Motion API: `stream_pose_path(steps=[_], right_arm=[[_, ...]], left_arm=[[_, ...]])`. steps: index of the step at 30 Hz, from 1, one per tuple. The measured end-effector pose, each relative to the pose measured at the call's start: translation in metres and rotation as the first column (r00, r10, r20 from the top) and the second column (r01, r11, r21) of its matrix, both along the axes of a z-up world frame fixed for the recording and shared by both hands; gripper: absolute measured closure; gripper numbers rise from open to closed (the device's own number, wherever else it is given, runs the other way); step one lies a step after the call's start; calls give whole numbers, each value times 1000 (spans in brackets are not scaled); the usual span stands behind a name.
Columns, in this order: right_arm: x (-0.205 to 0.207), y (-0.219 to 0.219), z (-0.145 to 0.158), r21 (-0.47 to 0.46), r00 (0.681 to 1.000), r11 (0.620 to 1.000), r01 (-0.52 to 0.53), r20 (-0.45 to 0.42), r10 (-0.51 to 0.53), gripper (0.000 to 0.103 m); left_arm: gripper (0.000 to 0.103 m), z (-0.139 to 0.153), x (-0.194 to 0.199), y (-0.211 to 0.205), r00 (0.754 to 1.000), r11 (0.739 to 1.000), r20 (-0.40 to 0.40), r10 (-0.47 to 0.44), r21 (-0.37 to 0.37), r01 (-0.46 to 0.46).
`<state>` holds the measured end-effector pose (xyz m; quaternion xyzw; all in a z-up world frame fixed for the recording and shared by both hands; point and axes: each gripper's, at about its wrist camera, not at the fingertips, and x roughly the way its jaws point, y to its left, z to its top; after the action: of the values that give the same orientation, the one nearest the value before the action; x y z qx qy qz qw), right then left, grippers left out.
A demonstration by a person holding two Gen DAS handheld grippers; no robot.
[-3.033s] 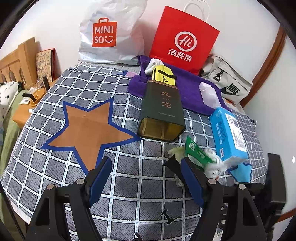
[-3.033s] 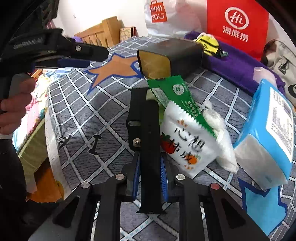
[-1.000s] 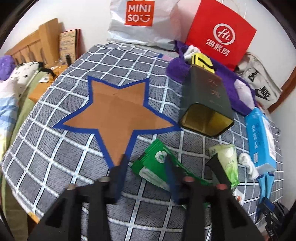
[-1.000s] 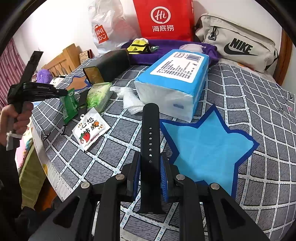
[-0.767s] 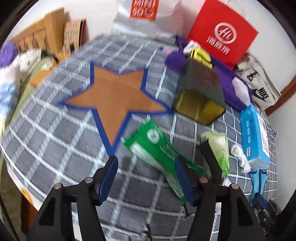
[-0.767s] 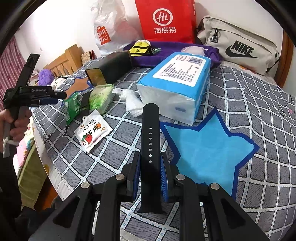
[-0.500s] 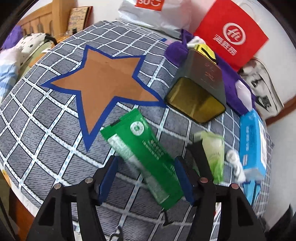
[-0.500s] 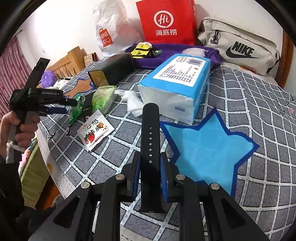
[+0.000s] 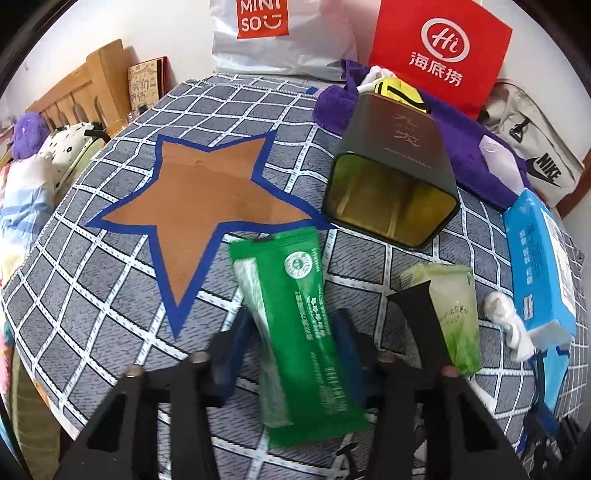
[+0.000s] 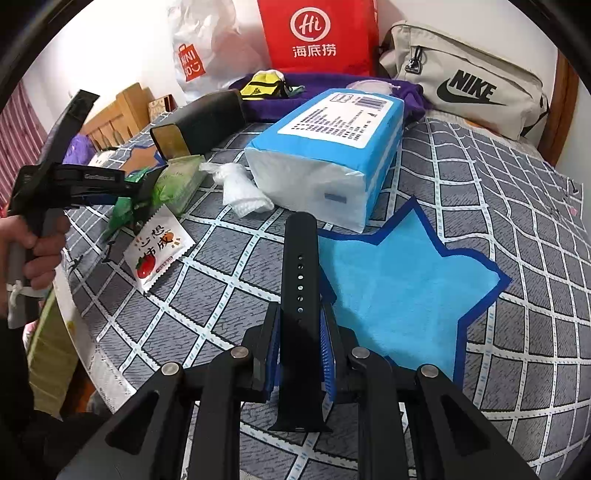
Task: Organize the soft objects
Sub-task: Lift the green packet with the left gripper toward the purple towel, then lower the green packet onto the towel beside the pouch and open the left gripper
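My left gripper (image 9: pixel 291 332) is shut on a green snack packet (image 9: pixel 291 314) and holds it above the grid cloth, just right of the brown star patch (image 9: pixel 199 199). It also shows in the right wrist view (image 10: pixel 122 199), with the packet (image 10: pixel 123 210) hanging from it. My right gripper (image 10: pixel 299 339) is shut on a black watch strap (image 10: pixel 300 280) and holds it over the left edge of the blue star patch (image 10: pixel 399 280). A second black strap (image 9: pixel 421 317) lies on the cloth beside a pale green packet (image 9: pixel 454 302).
A dark open tin (image 9: pixel 395 177) lies on its side. A blue tissue pack (image 10: pixel 332 147), a white wad (image 10: pixel 240 192) and a tomato sachet (image 10: pixel 159 247) lie on the cloth. Bags (image 10: pixel 317 33) and a purple towel (image 9: pixel 476 155) line the back wall.
My left gripper has closed on the green packet and lifted it toward the brown star. My right gripper still holds the strap, now over the blue star's edge.
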<state>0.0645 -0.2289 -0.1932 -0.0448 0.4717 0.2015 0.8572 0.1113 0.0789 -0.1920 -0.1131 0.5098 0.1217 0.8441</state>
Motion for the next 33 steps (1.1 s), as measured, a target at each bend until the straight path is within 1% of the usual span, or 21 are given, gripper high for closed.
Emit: stream_pose_path(steps=[1,2,4,7,11,16,20,24,28,33], right_arm=[[0,1,0,-6,1000,1000,1,2,-1,83],[1,2,1,-7,1000,1000,1,3,-1,83],[1,4,1,-8,1000,1000,-2,1,2,83],[-1,6,7,-15,1000,1000,-7,12,8,83],[-4,6,19,9,1000,1000,-12,19,11,83],[-4,5,41,39,998,999,-19,52,17,83],[1,5,62,59,996,998,-20,83,15,83],[13,5,81,54,993,998,-13,115,6,83],[32,2,95,63,992,998,9,128,-17,83],[59,4,110,69,989,997,25,145,-35,83]], left_arm=[[72,2,-2,4,1000,999,11,-5,-31,6],[77,1,1,5,1000,999,16,-9,-53,10],[79,4,-1,9,999,996,26,-20,-89,23],[79,10,-7,11,999,995,40,-25,-92,29],[79,25,-14,14,998,995,60,-22,-91,28],[79,47,-16,20,994,992,107,-22,-117,34],[79,67,-10,22,988,993,150,-30,-111,47],[79,86,-2,20,981,991,188,-51,-110,73],[79,104,12,15,972,989,223,-75,-110,101],[79,119,28,11,964,987,247,-100,-99,128]])
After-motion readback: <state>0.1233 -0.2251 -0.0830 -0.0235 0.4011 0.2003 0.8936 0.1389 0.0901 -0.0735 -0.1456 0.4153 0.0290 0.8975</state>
